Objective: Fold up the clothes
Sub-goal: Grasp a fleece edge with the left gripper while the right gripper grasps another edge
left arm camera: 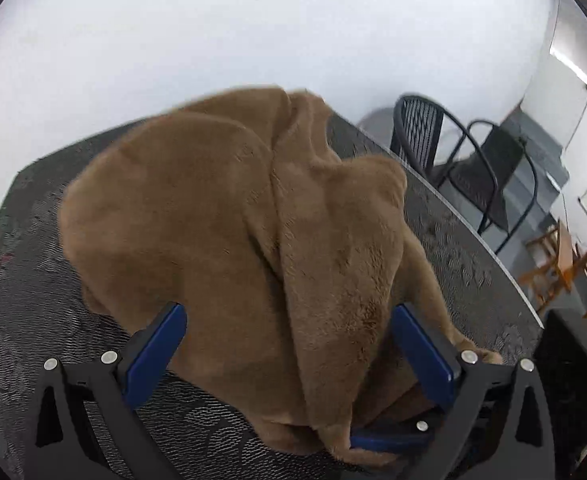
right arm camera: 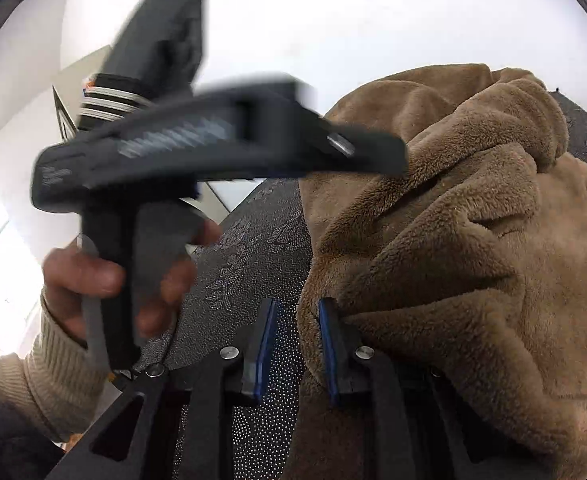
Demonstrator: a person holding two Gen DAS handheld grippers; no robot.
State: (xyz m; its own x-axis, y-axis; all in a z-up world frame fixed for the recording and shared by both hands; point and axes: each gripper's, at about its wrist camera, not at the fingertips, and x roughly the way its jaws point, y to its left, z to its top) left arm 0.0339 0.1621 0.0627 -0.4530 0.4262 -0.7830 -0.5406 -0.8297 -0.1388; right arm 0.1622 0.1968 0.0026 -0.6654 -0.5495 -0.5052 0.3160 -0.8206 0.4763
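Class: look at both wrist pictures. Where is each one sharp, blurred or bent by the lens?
Left wrist view: brown garment fairly sharp, table edge bowed by the fisheye, dark corners. Right wrist view: the hand and the left tool's body smeared by motion blur, fleece pile crisp near the right tool.

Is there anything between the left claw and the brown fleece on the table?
Nothing visible. The left claw stands open right over the brown fleece garment, with the fabric already bunched between its blue fingers.
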